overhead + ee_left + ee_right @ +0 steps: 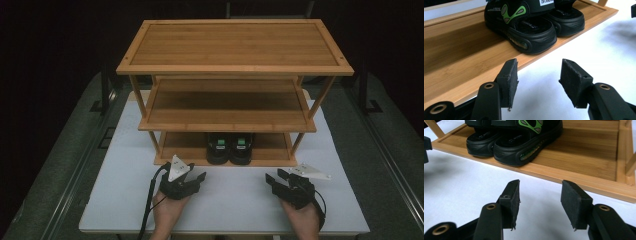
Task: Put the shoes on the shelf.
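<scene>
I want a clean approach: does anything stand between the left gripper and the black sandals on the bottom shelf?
Nothing visible does. Bare white table lies between the open left gripper and the sandals.

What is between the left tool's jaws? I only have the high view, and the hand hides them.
Observer: Nothing. In the left gripper view the left tool stands open, with bare white table between its pads.
Operator: And the right tool?
Observer: The right tool is open and empty too, just short of the bottom shelf front rail.
Operator: Any detail on the sandals?
Observer: The sandals stand heels outward, and each outer heel has a green window in its sole.
</scene>
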Motion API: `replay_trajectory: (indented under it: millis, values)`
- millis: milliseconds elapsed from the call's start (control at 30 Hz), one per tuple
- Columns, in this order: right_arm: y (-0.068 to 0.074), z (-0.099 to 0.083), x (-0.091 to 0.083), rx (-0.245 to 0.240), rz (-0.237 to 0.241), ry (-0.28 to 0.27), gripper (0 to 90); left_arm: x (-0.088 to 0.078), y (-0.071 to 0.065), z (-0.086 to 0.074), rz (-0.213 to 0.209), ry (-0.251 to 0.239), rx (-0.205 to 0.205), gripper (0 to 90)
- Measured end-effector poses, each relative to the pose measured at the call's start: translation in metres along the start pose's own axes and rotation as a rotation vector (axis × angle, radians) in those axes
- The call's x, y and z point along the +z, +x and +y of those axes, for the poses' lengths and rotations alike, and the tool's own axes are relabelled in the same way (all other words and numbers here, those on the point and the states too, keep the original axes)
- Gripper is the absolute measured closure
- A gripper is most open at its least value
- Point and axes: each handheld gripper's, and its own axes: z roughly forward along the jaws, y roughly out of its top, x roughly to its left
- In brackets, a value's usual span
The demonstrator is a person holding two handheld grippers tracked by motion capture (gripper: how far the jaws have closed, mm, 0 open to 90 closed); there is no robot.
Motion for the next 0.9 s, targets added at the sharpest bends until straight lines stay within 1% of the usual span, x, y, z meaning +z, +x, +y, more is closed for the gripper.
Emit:
replay_trajectory:
  millis: [167,400,500,567,700,867,900]
  values:
    - [-0.006,-0.001,-0.005,0.015,-0.003,-0.005,48.5,-0.003,0.001,-0.001,-0.004,0.0,0.008,44.9]
    - [-0.013,-0.003,-0.009,0.021,-0.003,0.001,47.6,-0.008,0.004,-0.004,-0.007,0.008,0.01,41.4]
    - [-0.016,-0.004,-0.012,0.021,-0.008,0.003,47.2,-0.01,0.006,-0.004,0.0,0.011,0.008,38.9]
    - [-0.018,-0.005,-0.014,0.027,-0.01,0.004,46.6,-0.012,0.006,-0.004,0.007,0.01,0.018,37.5]
    - [-0.021,-0.006,-0.018,0.026,-0.016,0.0,46.5,-0.015,0.009,-0.005,0.011,0.011,0.012,35.8]
    - [-0.026,-0.007,-0.022,0.033,-0.017,-0.001,46.0,-0.019,0.01,-0.006,0.01,0.013,0.019,33.3]
    - [-0.026,-0.007,-0.022,0.034,-0.018,-0.001,45.7,-0.019,0.01,-0.006,0.01,0.013,0.015,33.0]
